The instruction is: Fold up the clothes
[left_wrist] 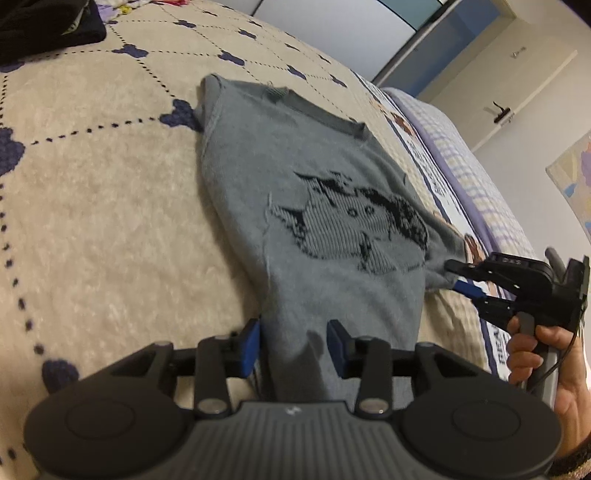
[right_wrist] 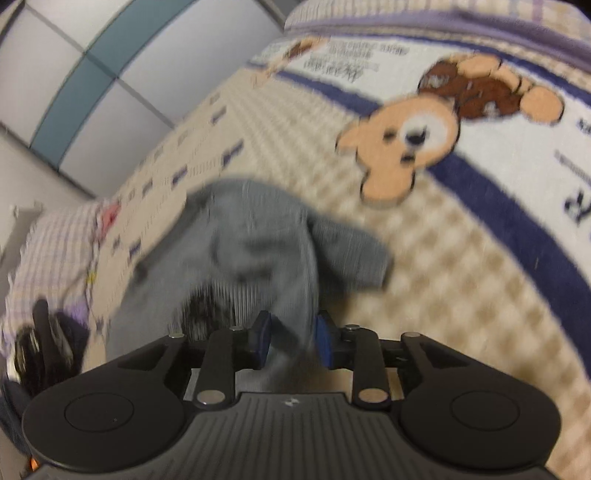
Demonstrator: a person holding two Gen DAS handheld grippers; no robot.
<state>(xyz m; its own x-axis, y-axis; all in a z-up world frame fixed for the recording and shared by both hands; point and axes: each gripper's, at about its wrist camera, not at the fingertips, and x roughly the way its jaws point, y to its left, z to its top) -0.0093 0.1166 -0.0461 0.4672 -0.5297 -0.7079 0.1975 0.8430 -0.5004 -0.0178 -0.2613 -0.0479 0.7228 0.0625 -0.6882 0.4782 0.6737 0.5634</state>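
A grey knitted sweater (left_wrist: 314, 177) with a black animal picture lies on the beige bedcover (left_wrist: 92, 184), collar at the far end. My left gripper (left_wrist: 294, 347) is at its near hem. The blue pads stand apart with the cloth lying loose between them. My right gripper (left_wrist: 455, 276), held by a hand (left_wrist: 532, 354), is at the sweater's right edge. In the blurred right wrist view the right gripper (right_wrist: 293, 341) is open too, with a strip of the grey sweater (right_wrist: 251, 236) running between its pads.
A black garment (left_wrist: 44, 26) lies at the bed's far left corner. A bear-print blanket (right_wrist: 406, 140) and checked bedding (left_wrist: 461, 155) run along the right side. Beyond are a white door (left_wrist: 517, 92) and wall panels. Dark items (right_wrist: 44, 339) sit near plaid fabric (right_wrist: 55, 251).
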